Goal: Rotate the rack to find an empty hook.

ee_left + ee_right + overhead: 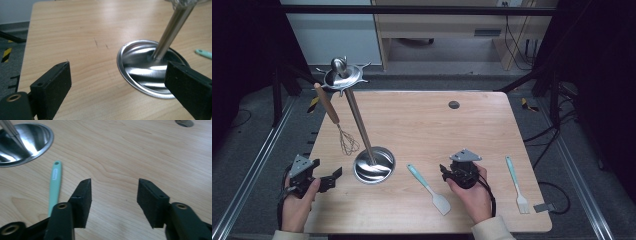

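left gripper (331,179): at the table's left front edge, jaws wide apart, nothing between the pads. In its own view (117,87) the jaws frame bare wood and the near rim of the stand base.
right gripper (445,172): front centre-right, jaws pointing left toward the spatula, about half spread, nothing held. In its own view (113,201) there is bare wood between the pads.
stand (359,127): steel utensil stand. Round dished base (145,72) sits just right of the left gripper's jaws, close but not touching. Pole leans up and left to a spoked hook ring at the top.
whisk (334,120): hangs from the ring on the stand's left side, wooden handle up, wire head down, just above and behind the left gripper.
spatula (428,189): teal handle, pale grey blade, flat on the table between the base and the right gripper. Handle end points at the base, blade toward the front edge. Lies just left of the right jaws (55,185), no contact.
fork (517,184): teal handle, pale tines toward the front, right of the right hand, near the table's right edge.
table (422,120): light wood, with a grommet hole (454,104) at back centre.
room: middle and back of the top are open; the left gripper has little margin to the left edge.
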### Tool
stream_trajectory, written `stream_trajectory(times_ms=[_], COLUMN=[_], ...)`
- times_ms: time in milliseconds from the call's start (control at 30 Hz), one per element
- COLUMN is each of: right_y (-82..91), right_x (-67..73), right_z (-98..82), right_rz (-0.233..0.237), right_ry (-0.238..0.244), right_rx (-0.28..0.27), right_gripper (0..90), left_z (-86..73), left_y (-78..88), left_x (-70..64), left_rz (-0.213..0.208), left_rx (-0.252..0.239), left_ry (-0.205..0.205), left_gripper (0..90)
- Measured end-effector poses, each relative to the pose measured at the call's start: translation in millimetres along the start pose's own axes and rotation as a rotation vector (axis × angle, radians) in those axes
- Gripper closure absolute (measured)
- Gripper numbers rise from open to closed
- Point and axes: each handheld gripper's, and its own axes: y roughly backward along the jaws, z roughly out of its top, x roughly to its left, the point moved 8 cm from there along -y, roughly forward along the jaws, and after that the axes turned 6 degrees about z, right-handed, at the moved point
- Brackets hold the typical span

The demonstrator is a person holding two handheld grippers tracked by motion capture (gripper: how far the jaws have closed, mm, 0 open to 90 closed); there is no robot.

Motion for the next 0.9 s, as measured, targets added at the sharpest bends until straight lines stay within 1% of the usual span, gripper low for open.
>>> stream_trajectory(times_ms=[33,100,133,167,233,267,300,333,367,433,467,533,567,667,700,833,900], right_y=[-2.0,-5.8,-5.8,-13.0,-19.8,-19.8,-28.5,-32.1,-32.1,-39.0,-41.8,-48.3,-48.3,-54.9,-59.6,-64.9,-69.2], right_x=[3.2,8.0,8.0,15.1,20.6,20.6,27.7,30.6,30.6,36.4,39.2,45.1,45.1,51.3,54.2,56.2,58.0], right_z=[0.6,0.7,0.7,1.0,2.0,2.0,4.4,5.1,5.1,5.7,5.6,4.3,4.3,3.4,2.8,1.8,1.7], right_rz=[0.011,0.024,0.024,0.054,0.071,0.071,0.084,0.091,0.091,0.102,0.108,0.117,0.117,0.127,0.133,0.134,0.135], right_ry=[0.011,0.019,0.019,0.024,0.04,0.04,0.053,0.066,0.066,0.093,0.093,0.102,0.102,0.11,0.109,0.123,0.124], right_rx=[0.003,0.014,0.014,0.029,0.047,0.047,0.061,0.072,0.072,0.089,0.094,0.111,0.111,0.126,0.135,0.149,0.154], right_gripper=[53.3,59.5,59.5,66.4,72.6,72.6,78.4,80.5,80.5,85.4,87.1,89.9,89.9,90.0,90.0,90.0,90.0], left_z=[0.3,0.1,-1.0,-3.5,-4.9,-6.3,-7.9,-8.7,-9.4,-10.2,-10.4,-11.1,-11.3,-10.9,-10.9,-12.0,-12.3], left_y=[2.5,2.3,1.6,-0.5,-2.1,-4.1,-6.3,-7.8,-8.9,-9.9,-10.1,-10.1,-9.9,-9.0,-8.8,-9.5,-9.6], left_x=[0.8,1.1,1.4,1.7,1.9,1.8,1.9,2.1,2.2,2.1,2.3,2.2,2.2,2.1,2.4,1.3,0.2], left_rz=[0.003,0.003,0.003,0.003,0.003,0.002,0.001,0.001,0.0,-0.002,-0.002,-0.005,-0.006,-0.007,-0.007,-0.014,-0.02], left_rx=[-0.006,-0.007,-0.001,0.011,0.017,0.024,0.034,0.038,0.042,0.044,0.043,0.045,0.045,0.041,0.04,0.044,0.048], left_ry=[-0.035,-0.041,-0.045,-0.055,-0.059,-0.06,-0.064,-0.067,-0.07,-0.063,-0.064,-0.063,-0.064,-0.062,-0.059,-0.057,-0.067], left_gripper=[4.8,4.2,4.2,4.1,4.0,4.0,4.0,4.0,4.0,4.0,4.0,4.0,4.0,4.0,4.0,4.0,4.0])
